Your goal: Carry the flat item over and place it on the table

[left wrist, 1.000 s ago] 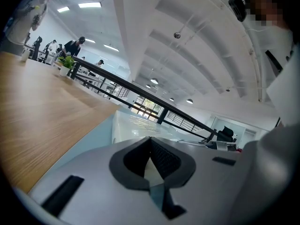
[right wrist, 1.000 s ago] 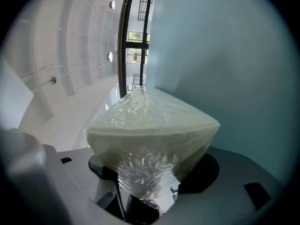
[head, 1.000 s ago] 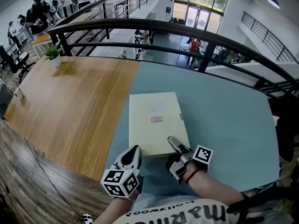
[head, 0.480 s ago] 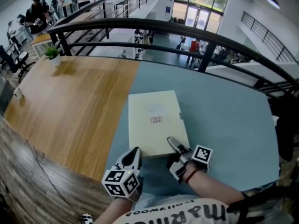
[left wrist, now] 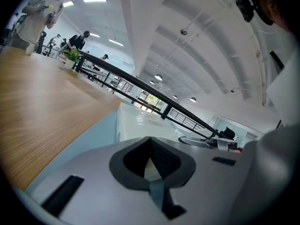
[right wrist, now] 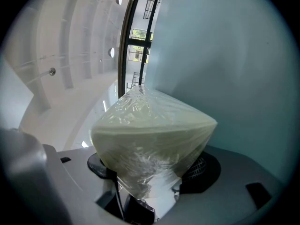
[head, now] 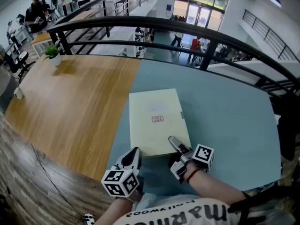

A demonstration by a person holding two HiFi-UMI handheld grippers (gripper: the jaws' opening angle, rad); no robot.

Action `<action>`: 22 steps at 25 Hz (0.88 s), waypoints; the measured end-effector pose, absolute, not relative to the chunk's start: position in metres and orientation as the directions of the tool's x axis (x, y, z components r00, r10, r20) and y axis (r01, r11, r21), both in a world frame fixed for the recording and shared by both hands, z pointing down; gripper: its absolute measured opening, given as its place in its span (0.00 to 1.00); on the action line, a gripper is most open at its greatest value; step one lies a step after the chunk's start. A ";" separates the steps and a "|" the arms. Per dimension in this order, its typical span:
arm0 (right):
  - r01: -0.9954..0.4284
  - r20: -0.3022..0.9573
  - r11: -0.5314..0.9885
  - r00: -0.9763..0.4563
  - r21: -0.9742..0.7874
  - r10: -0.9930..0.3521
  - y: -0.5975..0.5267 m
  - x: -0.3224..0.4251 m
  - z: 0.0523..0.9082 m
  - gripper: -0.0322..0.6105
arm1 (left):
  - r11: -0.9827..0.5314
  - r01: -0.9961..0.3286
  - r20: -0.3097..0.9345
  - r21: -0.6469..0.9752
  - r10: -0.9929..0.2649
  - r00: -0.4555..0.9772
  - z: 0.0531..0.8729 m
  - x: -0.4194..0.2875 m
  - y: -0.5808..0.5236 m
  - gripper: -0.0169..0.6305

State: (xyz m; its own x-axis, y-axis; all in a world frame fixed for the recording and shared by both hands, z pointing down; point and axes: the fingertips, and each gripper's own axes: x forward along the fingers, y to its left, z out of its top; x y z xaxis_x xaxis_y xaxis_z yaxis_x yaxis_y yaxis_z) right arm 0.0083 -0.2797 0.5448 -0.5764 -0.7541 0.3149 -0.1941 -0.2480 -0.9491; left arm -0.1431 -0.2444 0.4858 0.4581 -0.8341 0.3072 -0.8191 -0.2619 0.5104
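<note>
The left hand-held gripper [head: 133, 153] was closest, at the near edge of the bench [head: 225, 116]. Its tip sat just beside the near left corner of the flat box [head: 155, 107]. In the left gripper view its jaws were drawn close together. Only a small chink was left between the dark pads, and a bit of cream colour showed through it. It could not be told if they pinched anything.

Next to it, the right hand-held gripper [head: 173, 143] had the near right corner of the box between its jaws. One jaw lay on top of the box and the other was out of sight under it. The jaws were opening. In the right gripper view the corner, wrapped in shiny clear film, filled the gap. The pads looked to touch it on both sides.

The box was cream and lay flat on the blue part of the bench, with its long side pointing away from the person. A small red mark [head: 158, 120] sat near the middle of its top.

To the left of the blue part, the bench top was wood [head: 70, 102]. A little green plant [head: 52, 53] stood near the far left corner of the wood.

Behind the bench ran a curved black rail [head: 154, 26]. Far off at the top left, some people [head: 37, 11] sat at desks.
</note>
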 end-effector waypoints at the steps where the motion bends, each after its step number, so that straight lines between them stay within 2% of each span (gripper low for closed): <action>1: -0.195 0.317 -0.250 -0.576 -0.948 -0.753 -0.279 0.008 0.545 0.57 | -0.260 -0.819 0.307 0.511 -0.835 0.457 0.486 -0.144 -0.245 0.03; 9: -0.219 0.365 -0.291 -0.567 -0.931 -0.739 -0.277 0.006 0.551 0.59 | -0.261 -0.815 0.308 0.517 -0.832 0.461 0.485 -0.143 -0.246 0.03; 22: -0.298 0.353 -0.212 -0.579 -0.931 -0.735 -0.282 0.015 0.548 0.60 | -0.263 -0.817 0.310 0.513 -0.831 0.462 0.480 -0.135 -0.242 0.03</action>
